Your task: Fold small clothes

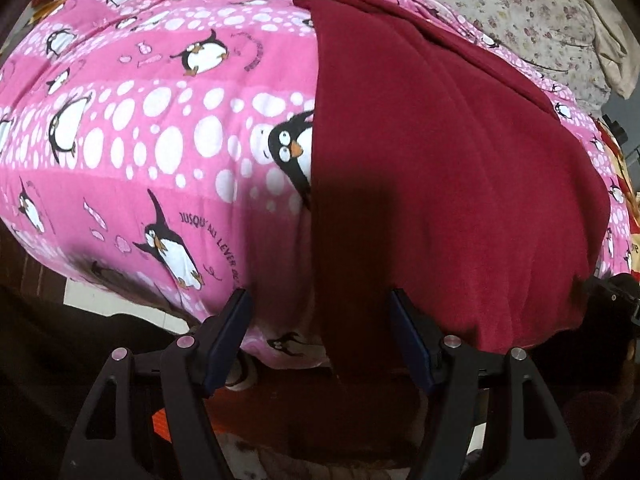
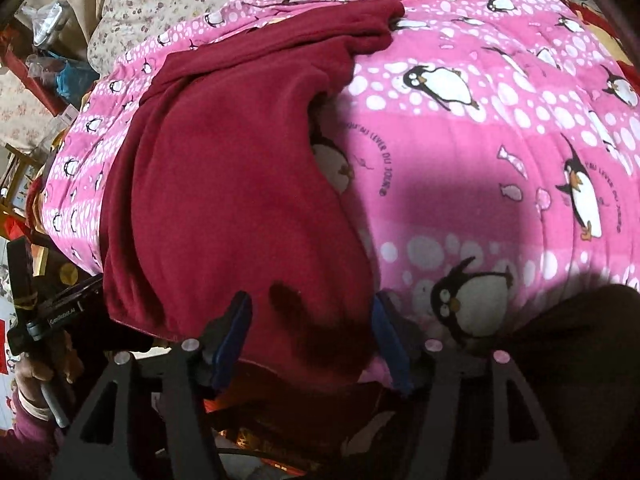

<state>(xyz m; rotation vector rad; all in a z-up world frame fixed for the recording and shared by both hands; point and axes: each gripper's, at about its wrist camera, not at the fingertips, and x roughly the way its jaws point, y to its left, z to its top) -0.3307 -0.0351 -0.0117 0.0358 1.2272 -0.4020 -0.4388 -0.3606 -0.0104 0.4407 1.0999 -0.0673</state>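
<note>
A dark red fleece garment (image 1: 448, 168) lies spread on a pink penguin-print blanket (image 1: 160, 128), reaching from the near edge to the far side. My left gripper (image 1: 320, 308) is open, its jaws wide apart, hovering over the garment's near left edge, which hangs over the bed's edge. In the right wrist view the same garment (image 2: 240, 184) lies to the left on the blanket (image 2: 480, 168), its far part bunched and creased. My right gripper (image 2: 312, 312) is open over the garment's near right corner. Neither gripper holds cloth.
A floral sheet (image 1: 520, 12) lies beyond the blanket. Cluttered shelves and bags (image 2: 52, 52) stand at the far left of the right wrist view. The left gripper's handle, held in a hand (image 2: 44, 332), shows at that view's lower left.
</note>
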